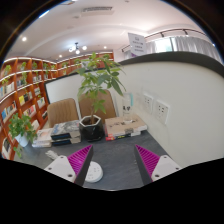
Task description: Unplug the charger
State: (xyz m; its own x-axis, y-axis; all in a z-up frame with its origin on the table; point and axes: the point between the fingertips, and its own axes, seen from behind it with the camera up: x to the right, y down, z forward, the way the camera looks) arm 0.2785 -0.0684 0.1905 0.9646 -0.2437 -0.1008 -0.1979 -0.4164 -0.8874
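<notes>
My gripper [113,160] is held above a grey tabletop [115,152], its two fingers with magenta pads [80,157] spread wide apart and nothing between them. A round white object [93,172], possibly a charger puck, lies on the table just inside the left finger. On the white wall to the right sits a row of white wall sockets [154,105]; I cannot make out a plug in them.
A potted green plant [97,90] in a black pot stands beyond the fingers. Beside it lie a cardboard box [125,126] and stacked items [62,133]. Bookshelves [25,95] line the far left wall, with another small plant [22,128].
</notes>
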